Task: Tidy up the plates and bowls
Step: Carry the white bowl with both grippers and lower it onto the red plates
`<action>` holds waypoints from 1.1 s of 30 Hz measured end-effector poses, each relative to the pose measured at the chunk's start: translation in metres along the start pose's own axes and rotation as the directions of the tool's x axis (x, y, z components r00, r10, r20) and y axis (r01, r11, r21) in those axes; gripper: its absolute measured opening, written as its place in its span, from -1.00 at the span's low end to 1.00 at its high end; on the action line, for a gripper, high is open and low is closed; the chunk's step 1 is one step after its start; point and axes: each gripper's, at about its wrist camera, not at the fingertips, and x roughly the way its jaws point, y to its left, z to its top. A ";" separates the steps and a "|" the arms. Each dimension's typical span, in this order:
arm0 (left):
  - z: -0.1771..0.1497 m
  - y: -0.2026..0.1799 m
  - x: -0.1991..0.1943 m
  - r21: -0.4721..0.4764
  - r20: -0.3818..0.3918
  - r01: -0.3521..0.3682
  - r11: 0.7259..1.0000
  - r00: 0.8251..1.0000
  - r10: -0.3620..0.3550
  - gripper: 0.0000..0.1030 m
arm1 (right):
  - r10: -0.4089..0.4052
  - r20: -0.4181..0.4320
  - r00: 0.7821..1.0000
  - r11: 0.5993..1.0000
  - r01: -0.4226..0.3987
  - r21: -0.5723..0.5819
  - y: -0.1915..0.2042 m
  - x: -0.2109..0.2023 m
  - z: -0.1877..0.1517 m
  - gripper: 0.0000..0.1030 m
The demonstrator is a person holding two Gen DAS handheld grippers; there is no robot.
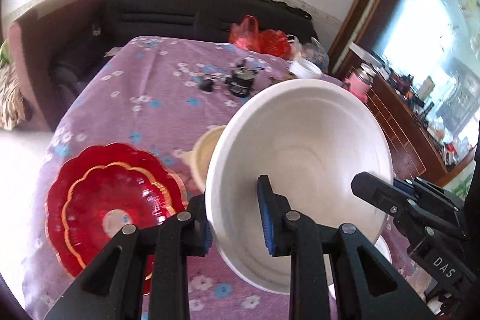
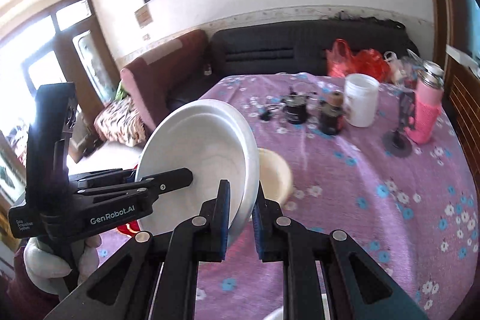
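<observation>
Step in hand: I have the white bowl (image 1: pixel 300 170) lifted off the purple cloth (image 1: pixel 144 98), tilted on edge, both grippers on its rim. I judge this a two-handed carry toward a stack.
Left gripper (image 1: pixel 237 221): fingers clamped across the bowl's rim, one pad (image 1: pixel 265 218) inside the bowl, the other outside.
Right gripper (image 2: pixel 240 218): fingers straddle the opposite rim; from my view a sliver of gap shows at the outer pad (image 2: pixel 257 227), so I cannot tell if it bites.
Red plates (image 1: pixel 111 209): two scalloped, nested, flat on the cloth just left of my left fingers.
Cream bowl (image 2: pixel 274 173): on the cloth, just beyond the white bowl.
Next move calls for: levelling the bowl, picking a resting place, letting go one side at a time.
Writing: "GenRobot.AI" and small "Data Acquisition System" on the left gripper's body, seen from the right wrist; "DAS" on the right gripper's, seen from the left wrist.
</observation>
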 end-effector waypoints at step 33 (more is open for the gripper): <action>-0.043 0.168 0.050 -0.210 -0.122 -0.265 0.941 0.962 0.244 -0.50 | 0.010 -0.312 0.950 0.999 -0.024 -0.038 0.113 0.202 -0.036 -0.68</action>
